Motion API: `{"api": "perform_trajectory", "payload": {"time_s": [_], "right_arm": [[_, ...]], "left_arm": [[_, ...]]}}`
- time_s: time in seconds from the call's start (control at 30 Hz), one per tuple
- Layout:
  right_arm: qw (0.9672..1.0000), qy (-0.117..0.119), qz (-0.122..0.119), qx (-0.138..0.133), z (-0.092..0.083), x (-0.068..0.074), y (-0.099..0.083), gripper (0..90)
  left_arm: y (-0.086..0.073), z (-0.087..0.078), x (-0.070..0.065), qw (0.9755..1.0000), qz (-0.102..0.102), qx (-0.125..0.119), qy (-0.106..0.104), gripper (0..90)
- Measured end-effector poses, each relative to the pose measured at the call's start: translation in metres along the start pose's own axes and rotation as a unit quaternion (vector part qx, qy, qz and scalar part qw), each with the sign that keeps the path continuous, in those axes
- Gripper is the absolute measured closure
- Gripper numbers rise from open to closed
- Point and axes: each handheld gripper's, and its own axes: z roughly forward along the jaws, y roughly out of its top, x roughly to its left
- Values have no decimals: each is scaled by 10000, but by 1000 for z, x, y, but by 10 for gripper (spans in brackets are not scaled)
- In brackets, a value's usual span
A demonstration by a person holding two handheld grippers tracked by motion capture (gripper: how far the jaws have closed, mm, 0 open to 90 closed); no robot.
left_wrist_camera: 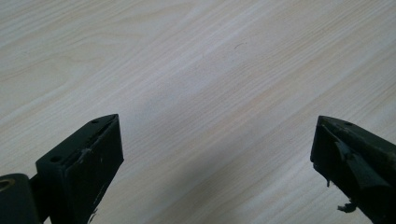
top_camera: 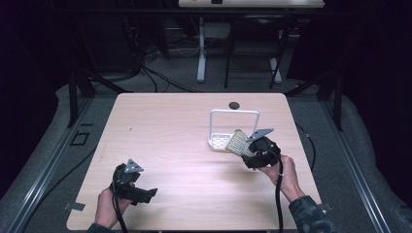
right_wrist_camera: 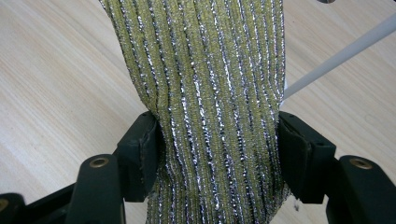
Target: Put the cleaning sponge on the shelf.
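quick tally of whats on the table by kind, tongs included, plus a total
Tongs: 2, the left tongs open over bare wood, the right tongs shut on the sponge
Scouring sponge, yellow-green with silver stripes: 1
White wire rack with a perforated tray: 1
Small dark round thing near the table's far edge: 1
Total: 5

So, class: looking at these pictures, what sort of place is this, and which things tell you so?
Probably a lab or recording studio rather than a home: a bare light wooden table ringed by dark curtains, loose black cables on the grey floor, and a person working a hand-held black right gripper shut on a yellow-green glittery scouring sponge.
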Motion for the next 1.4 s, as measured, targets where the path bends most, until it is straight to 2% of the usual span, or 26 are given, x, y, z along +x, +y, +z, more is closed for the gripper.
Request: {"api": "perform_trajectory", "payload": {"time_s": [0.33, 0.9, 1.4], "right_arm": [[10000, -65, 31, -8, 8, 2, 6, 363], [9995, -308, 78, 23, 23, 4, 13, 364], [9991, -409, 5, 97, 37, 6, 21, 364]], "left_arm": [[0, 0, 0, 10000, -21, 10, -12, 26], [0, 1, 0, 10000, -20, 20, -14, 27], [-1, 0, 1, 10000, -30, 26, -36, 27]]}}
